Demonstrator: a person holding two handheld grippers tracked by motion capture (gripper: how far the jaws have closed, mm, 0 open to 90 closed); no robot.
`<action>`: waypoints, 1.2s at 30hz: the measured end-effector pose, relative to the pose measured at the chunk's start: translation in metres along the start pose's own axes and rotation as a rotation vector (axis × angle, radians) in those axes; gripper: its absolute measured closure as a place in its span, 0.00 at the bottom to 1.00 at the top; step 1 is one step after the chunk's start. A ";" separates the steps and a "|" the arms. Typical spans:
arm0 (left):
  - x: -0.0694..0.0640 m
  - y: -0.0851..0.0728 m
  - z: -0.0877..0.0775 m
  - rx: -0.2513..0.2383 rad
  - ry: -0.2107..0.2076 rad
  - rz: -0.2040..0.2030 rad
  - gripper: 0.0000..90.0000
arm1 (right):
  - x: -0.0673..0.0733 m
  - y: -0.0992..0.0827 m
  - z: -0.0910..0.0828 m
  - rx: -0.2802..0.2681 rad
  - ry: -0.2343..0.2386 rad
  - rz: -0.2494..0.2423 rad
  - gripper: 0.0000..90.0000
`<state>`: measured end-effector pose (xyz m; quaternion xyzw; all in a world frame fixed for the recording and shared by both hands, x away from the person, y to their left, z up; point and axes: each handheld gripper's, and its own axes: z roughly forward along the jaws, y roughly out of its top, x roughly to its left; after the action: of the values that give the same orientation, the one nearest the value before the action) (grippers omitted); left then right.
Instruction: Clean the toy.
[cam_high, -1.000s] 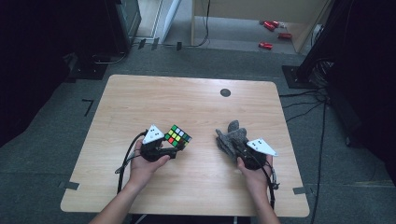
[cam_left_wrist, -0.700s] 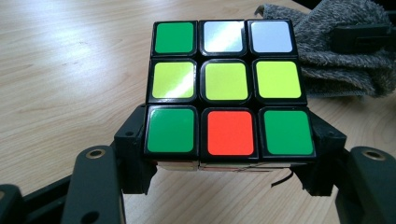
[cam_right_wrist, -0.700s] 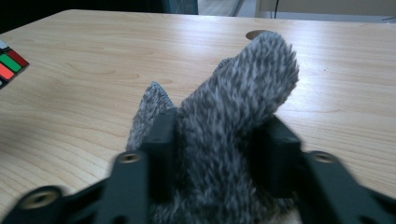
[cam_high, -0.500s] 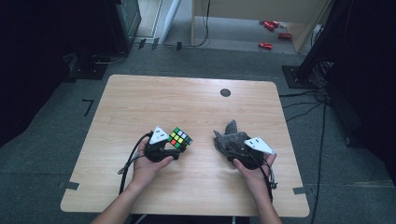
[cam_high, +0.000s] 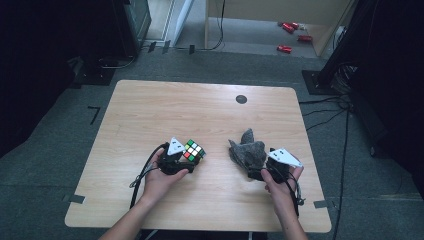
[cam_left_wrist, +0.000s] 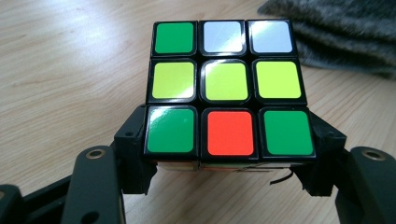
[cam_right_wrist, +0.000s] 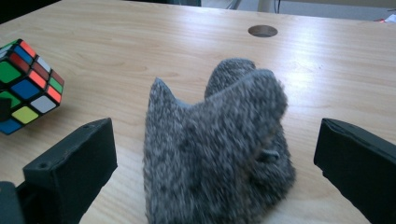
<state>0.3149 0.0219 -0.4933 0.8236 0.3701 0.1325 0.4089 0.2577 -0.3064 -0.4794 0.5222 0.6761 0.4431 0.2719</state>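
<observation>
While left gripper (cam_left_wrist: 224, 186) clamps the cube (cam_left_wrist: 226, 88), right gripper (cam_right_wrist: 219, 177) jaws have just been opening.
Grey cloth (cam_right_wrist: 219, 154) stands bunched between them, unpinched, nearer the right hand.

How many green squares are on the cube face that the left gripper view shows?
3 on the cube face: one in the top left corner and two in the bottom corners. Its other faces are hidden in that view.

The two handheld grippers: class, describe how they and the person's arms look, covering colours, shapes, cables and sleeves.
Both the left gripper and the right gripper are black, with blocky, squared black jaws. Each carries a pale grey three-cornered plate on top and trails a thin black cable back along the forearm. Brass-coloured screw heads show on the left gripper's jaw arms. The forearms are bare, with no sleeves in view.
</observation>
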 end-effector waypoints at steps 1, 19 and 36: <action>0.000 0.000 0.001 0.012 0.003 0.000 0.39 | -0.001 -0.001 -0.002 0.005 0.001 0.002 0.00; -0.003 -0.003 0.015 0.060 0.020 0.029 0.38 | 0.004 -0.017 -0.007 0.027 0.008 -0.034 0.00; 0.020 -0.003 -0.029 -0.057 -0.064 -0.096 0.11 | -0.019 -0.013 -0.024 0.049 -0.003 -0.036 0.00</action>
<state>0.3121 0.0541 -0.4792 0.7967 0.3918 0.0968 0.4499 0.2380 -0.3328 -0.4818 0.5173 0.6956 0.4204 0.2680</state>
